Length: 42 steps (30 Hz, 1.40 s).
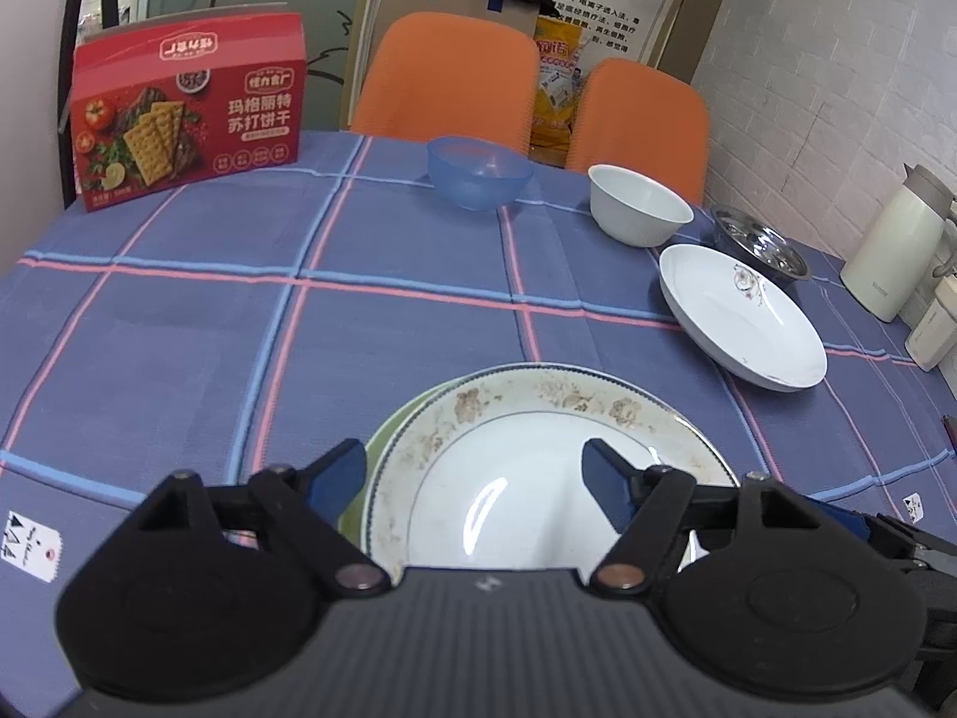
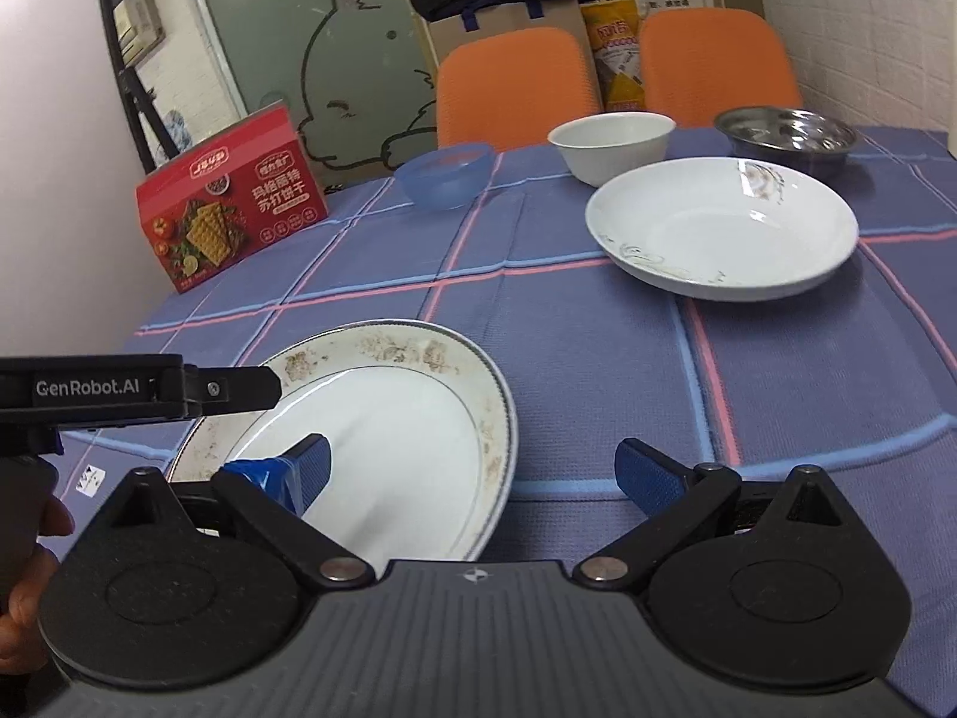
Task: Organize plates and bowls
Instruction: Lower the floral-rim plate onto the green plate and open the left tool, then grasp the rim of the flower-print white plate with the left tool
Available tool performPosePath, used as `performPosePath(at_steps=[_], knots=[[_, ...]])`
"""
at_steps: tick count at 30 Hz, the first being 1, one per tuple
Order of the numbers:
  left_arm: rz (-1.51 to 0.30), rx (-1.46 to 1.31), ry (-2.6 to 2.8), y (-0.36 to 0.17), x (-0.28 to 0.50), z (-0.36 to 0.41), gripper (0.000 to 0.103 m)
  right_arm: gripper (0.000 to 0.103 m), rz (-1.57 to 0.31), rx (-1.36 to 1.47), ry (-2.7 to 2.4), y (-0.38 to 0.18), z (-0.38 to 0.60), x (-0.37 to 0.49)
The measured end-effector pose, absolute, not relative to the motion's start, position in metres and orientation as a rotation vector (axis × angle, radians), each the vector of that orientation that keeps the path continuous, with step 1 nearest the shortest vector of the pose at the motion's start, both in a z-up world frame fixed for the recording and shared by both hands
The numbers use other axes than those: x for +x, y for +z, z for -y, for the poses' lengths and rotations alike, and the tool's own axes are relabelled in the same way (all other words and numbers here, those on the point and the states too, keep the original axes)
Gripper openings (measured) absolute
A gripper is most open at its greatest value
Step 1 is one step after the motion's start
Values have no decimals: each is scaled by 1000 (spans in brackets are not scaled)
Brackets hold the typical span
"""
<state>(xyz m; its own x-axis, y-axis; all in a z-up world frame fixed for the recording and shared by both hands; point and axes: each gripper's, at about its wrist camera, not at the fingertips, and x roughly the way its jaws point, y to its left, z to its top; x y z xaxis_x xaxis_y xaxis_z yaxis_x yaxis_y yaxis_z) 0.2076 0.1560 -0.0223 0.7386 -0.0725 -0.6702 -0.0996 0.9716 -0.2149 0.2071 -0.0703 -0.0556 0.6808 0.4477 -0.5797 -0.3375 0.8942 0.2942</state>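
The left hand-held gripper [image 1: 472,472] hangs low over the near edge of the surface [image 1: 239,323], which wears a blue cloth crossed with pink and pale-blue lines. Its blue-padded jaws stand apart with nothing pressed between them; one pad sits just left of the floral-rimmed plate [image 1: 538,455], the other over the plate's white well. That plate lies on top of a pale green plate [image 1: 383,443], of which only a sliver shows along the left rim.

The right hand-held gripper [image 2: 472,466] is also spread wide and grips nothing. Its left pad hovers over the floral-rimmed plate's right half, its right pad over bare cloth. In the right wrist view the black body of the left hand-held gripper reaches in from the left above the plate's near-left rim, and part of a person's hand [image 2: 24,586] shows at the left edge.

Farther back and to the right sits a white deep plate [image 1: 741,314] with a small flower print. Just beyond it stand a white bowl [image 1: 637,203] and a steel bowl [image 1: 756,242], the steel one at the far right. A clear blue bowl [image 1: 478,170] rests near the far edge, about mid-way across, well apart from the plates. A red cracker box [image 1: 185,107] stands upright at the far left. Two orange chairs [image 1: 445,75] stand behind the surface, and a cream kettle [image 1: 897,245] is at the right wall
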Motion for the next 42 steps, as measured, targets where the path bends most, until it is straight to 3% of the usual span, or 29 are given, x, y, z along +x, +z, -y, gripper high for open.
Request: performPosePath(at_steps=[13, 20, 34, 40, 41, 42], knots=[[-766, -184, -33, -2, 257, -121, 73, 90, -692, 321, 267, -60, 152, 233], [-822, -204, -143, 2, 326, -102, 73, 90, -663, 300, 249, -48, 176, 277], [-1000, -207, -257, -44, 463, -41, 72, 90, -759, 114, 281, -59, 180, 378], [-976, -161, -236, -48, 466, -32, 70, 90, -747, 25, 330, -60, 163, 379], [-970, -147, -231, -48, 465, -31, 68, 91, -741, 11, 337, -61, 160, 377], [-964, -135, -225, -49, 463, -29, 58, 91, -736, -6, 340, -61, 156, 374]])
